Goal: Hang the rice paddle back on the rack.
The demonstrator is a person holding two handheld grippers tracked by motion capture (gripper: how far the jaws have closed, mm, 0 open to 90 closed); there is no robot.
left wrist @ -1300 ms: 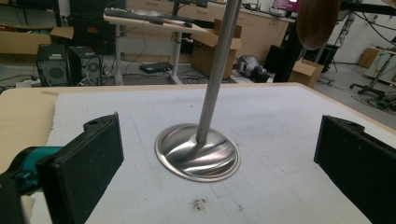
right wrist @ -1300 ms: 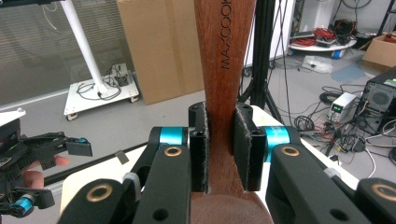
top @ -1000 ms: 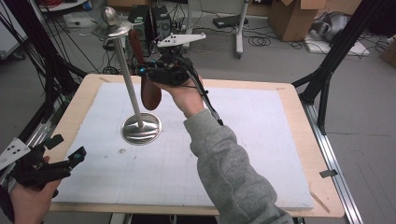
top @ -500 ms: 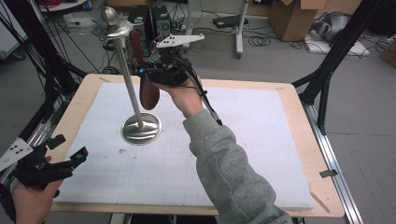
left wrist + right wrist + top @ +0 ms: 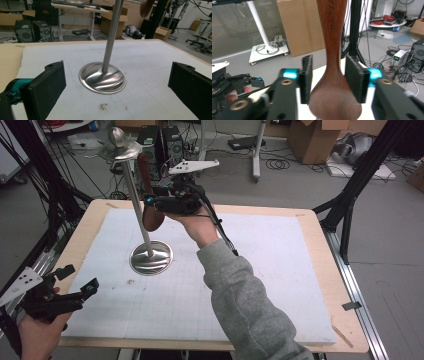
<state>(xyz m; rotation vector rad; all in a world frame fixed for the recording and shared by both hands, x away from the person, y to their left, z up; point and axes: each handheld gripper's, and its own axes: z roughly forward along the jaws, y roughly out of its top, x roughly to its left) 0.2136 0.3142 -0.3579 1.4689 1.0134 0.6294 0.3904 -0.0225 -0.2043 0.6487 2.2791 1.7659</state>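
Wooden spoon hangs upright beside the metal stand's pole, bowl end down, with its handle rising toward the hook plate at the stand's top; I cannot tell from the high view whether the handle is caught on that plate. My right gripper sits level at the spoon, above the table, and in the right gripper view its pads stand either side of the spoon's neck with a visible gap on both sides, so they are not pressing on it; these jaws have just been opening, with the spoon between them. My left gripper rests low at the near left corner of the table, held in the left hand, jaws spread wide with nothing between them; its own view looks across the white mat at the stand's round polished base, which stands well apart from those jaws. No container stands on the table; beyond it cardboard boxes sit on the floor, contents not discernible. A small dark smudge marks the mat just in front of the base.
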